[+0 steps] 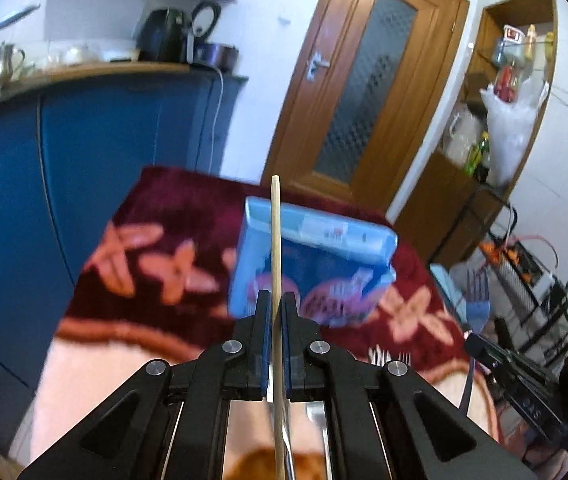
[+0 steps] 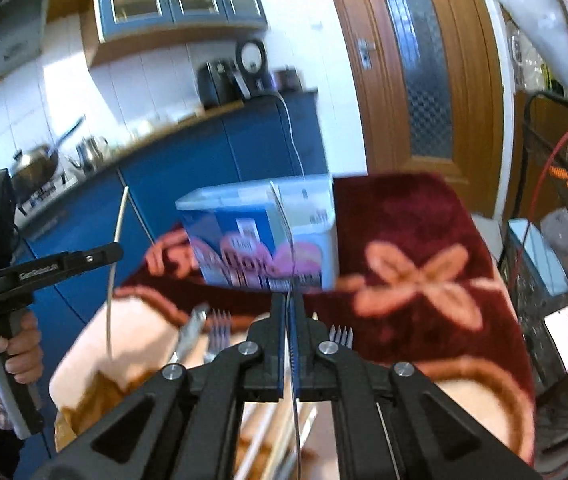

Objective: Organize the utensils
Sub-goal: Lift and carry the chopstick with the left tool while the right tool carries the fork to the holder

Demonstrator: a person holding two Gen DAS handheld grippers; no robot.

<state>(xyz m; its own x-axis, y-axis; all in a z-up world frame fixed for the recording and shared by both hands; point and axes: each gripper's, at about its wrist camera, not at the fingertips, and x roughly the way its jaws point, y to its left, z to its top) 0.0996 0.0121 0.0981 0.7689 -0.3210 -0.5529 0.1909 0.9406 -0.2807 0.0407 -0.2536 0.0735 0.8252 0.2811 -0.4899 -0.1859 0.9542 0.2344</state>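
- Table cloth (image 1: 156,216), dark red with pink flowers: spread below and ahead of both claws, carrying everything listed.
- Blue box (image 1: 324,256), open-topped: stands on the cloth directly ahead of both claws and beyond their tips. Contents cannot be made out through the blur; judged to be the collecting place.
- Left gripper (image 1: 276,308): jaws closed on a wooden chopstick (image 1: 275,240), which stands up past the tips and crosses the front of the box in the left wrist view. It is clear of the cloth.
- Right gripper (image 2: 289,308): jaws closed on a thin metal utensil (image 2: 284,220), seen edge-on; its kind cannot be told from that view. In the left wrist view a fork head (image 1: 477,296) rises off to the right, probably the same piece.
- Loose forks (image 2: 220,326): lying on the cloth just below and beside the right claw's tips, not yet gathered.
- Progress, as judged: two pieces lifted, none seen delivered; the remaining forks are outstanding.
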